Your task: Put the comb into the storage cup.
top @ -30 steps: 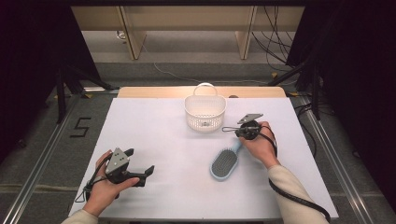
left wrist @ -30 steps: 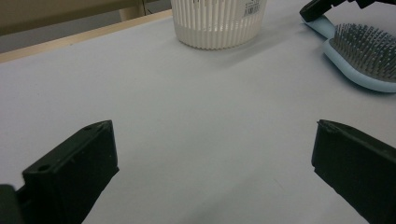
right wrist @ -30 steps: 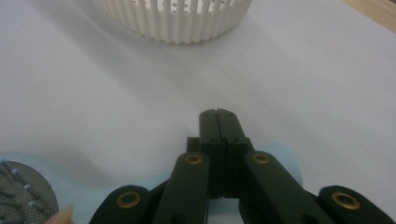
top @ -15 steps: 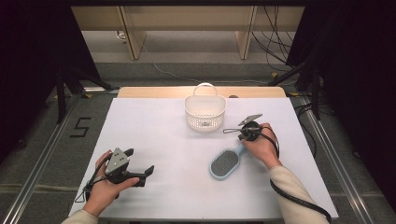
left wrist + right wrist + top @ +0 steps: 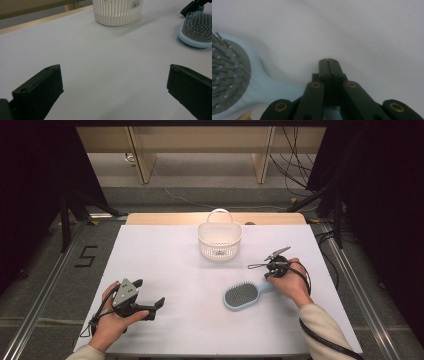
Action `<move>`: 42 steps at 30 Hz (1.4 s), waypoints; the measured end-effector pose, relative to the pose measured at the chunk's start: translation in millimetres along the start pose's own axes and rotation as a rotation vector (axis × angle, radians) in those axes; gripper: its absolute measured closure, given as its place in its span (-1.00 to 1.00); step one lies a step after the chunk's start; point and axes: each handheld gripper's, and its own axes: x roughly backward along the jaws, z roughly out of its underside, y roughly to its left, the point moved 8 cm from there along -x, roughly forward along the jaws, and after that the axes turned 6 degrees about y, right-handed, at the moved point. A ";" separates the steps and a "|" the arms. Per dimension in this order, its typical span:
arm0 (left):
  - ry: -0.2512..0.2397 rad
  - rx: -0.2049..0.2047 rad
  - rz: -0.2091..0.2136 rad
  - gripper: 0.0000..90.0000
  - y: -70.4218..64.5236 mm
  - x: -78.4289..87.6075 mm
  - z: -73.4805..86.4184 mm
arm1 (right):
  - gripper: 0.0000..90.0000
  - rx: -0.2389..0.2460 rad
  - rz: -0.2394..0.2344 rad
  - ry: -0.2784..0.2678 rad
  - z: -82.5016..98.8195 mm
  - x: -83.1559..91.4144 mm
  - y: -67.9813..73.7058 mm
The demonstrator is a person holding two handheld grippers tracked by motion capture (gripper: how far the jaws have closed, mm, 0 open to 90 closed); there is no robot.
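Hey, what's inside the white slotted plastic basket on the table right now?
In the high view, the white slotted plastic basket looks nearly empty: one small dark spot shows on its floor, too small to identify. Its near wall hides part of the bottom.

The right gripper (image 5: 274, 268) has slid right and nearer along the table, away from the basket (image 5: 219, 240); it now sits over the hairbrush (image 5: 243, 296) handle.
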 end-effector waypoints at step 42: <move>0.002 -0.001 0.000 -1.00 0.2 0.1 0.2 | 1.00 0.089 -0.071 0.077 80.5 37.6 46.8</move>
